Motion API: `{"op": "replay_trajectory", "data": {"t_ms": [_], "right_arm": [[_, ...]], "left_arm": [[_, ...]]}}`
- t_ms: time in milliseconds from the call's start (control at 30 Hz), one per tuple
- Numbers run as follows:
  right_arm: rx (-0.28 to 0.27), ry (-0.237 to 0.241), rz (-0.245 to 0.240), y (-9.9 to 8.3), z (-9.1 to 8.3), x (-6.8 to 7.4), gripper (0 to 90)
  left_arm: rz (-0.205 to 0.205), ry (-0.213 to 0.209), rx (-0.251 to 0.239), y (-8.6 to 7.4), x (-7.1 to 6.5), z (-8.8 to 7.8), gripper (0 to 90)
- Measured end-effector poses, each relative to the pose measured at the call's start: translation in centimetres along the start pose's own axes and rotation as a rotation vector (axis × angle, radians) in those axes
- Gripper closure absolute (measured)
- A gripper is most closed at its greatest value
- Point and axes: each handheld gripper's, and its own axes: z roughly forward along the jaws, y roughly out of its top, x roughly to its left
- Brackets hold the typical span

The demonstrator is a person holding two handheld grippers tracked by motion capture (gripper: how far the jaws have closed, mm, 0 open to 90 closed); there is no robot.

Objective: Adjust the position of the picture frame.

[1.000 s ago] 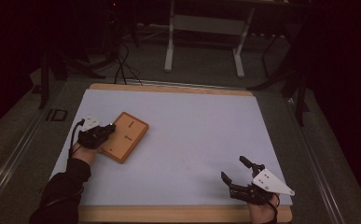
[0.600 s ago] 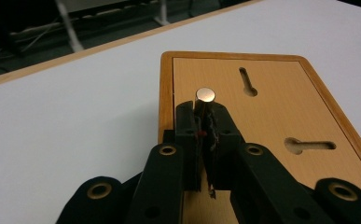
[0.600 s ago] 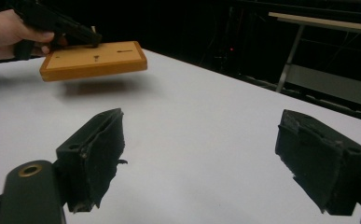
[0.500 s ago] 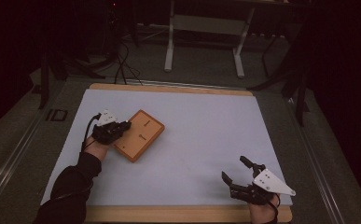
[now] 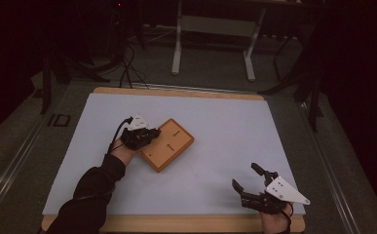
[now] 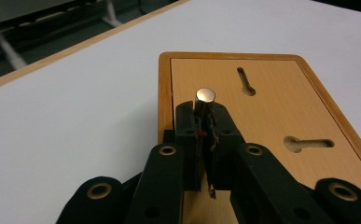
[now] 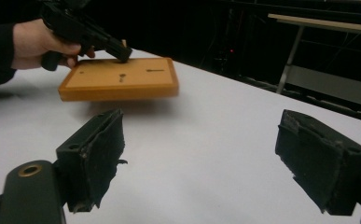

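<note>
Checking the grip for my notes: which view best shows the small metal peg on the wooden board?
The left gripper view: the shiny cylindrical metal peg stands close up, pinched in the left claw above the flat orange-brown wooden board. In the high view that claw hides it; in the right gripper view it is too small to tell.

The white table [image 5: 215,122] is dimly lit from above; surroundings at twelve o'clock are lost in darkness, edges slightly blurred.
</note>
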Motion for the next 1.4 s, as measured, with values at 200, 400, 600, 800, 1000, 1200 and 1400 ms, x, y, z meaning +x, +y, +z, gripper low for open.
{"op": "replay_trajectory", "data": {"t_ms": [200,400,600,800,1000,1200,1400], "right_arm": [[-0.004,-0.004,0.008,0.0,-0.2,-0.2,15.1],[-0.008,-0.003,0.006,0.0,-0.3,-0.2,15.2],[-0.011,-0.002,0.009,0.0,-0.3,-0.3,15.1],[-0.011,0.003,0.01,0.0,-0.3,-0.3,15.1],[-0.011,0.007,0.012,0.0,-0.3,-0.3,15.1],[-0.008,0.009,0.013,0.0,-0.2,-0.3,15.1],[-0.009,0.011,0.01,0.0,-0.2,-0.2,15.2]], "left_arm": [[0.035,-0.047,0.015,0.6,-1.3,2.0,85.5],[0.06,-0.089,0.031,0.9,-2.4,4.2,85.4],[0.072,-0.128,0.037,1.1,-3.0,5.9,85.5],[0.087,-0.166,0.044,1.3,-3.3,7.4,85.4],[0.101,-0.186,0.048,1.1,-3.7,8.7,85.3],[0.083,-0.207,0.052,1.0,-3.5,9.5,85.4],[0.06,-0.221,0.065,1.1,-3.3,9.8,85.3]]}}
